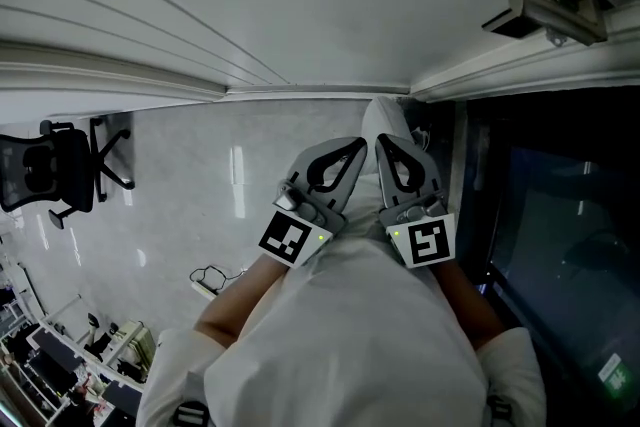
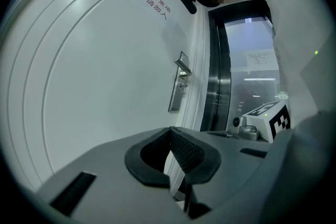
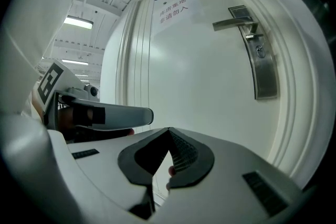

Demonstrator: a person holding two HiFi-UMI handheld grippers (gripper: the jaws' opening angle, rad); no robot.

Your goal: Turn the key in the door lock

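Facing a white door (image 3: 199, 92), the left gripper (image 1: 356, 147) and right gripper (image 1: 383, 143) sit side by side, jaws together and empty. Only the gripper views show the lever handle (image 3: 233, 22) and the lock (image 3: 260, 51) below it, well apart from both grippers. Only the head view shows an office chair (image 1: 55, 175).

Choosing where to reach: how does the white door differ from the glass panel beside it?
The white door is opaque; the glass panel is see-through. The white door carries a lever handle and a steel lock plate; the glass panel shows neither. Both stand upright, side by side.
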